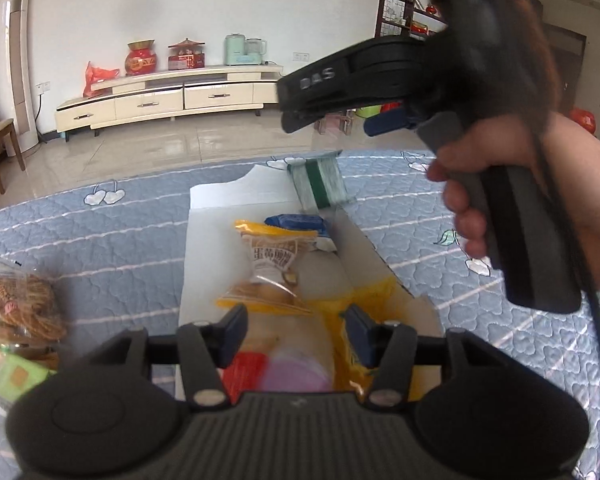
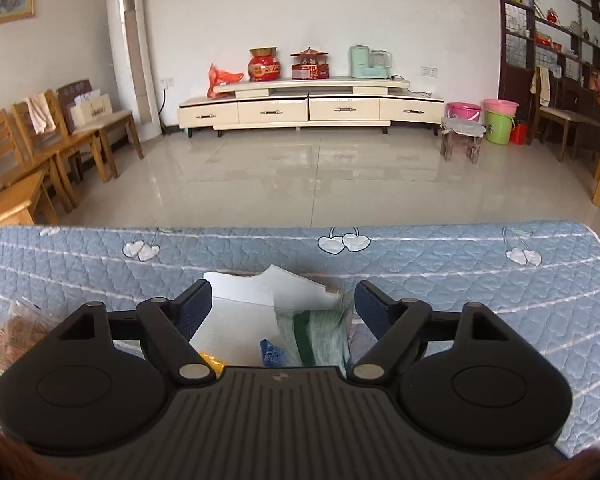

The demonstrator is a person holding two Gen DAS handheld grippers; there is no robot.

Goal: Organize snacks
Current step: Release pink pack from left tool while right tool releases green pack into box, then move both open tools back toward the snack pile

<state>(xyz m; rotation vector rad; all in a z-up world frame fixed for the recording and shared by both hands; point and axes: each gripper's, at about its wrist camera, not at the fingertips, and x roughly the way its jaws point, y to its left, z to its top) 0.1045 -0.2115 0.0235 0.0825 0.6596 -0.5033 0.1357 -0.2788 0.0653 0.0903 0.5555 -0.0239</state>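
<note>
Cardboard box (image 1: 204,248) holding yellow snack packet (image 1: 272,264), green-striped packet (image 1: 320,184), blue packet (image 1: 296,222)

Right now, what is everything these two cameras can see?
Cardboard box: one, white inside, open on the quilt.
Green packet: one, green and white, blurred at the box's far end.
Yellow packet: one, yellow-edged, in the box.
Blue packet: one, behind the yellow packet.
Loose snack bags: several, brown and green, left of the box.
Quilt: one, light blue, hearts.
TV cabinet: one, cream, far wall.
Left claw: open, over the box.
Right claw: open, empty.
</note>
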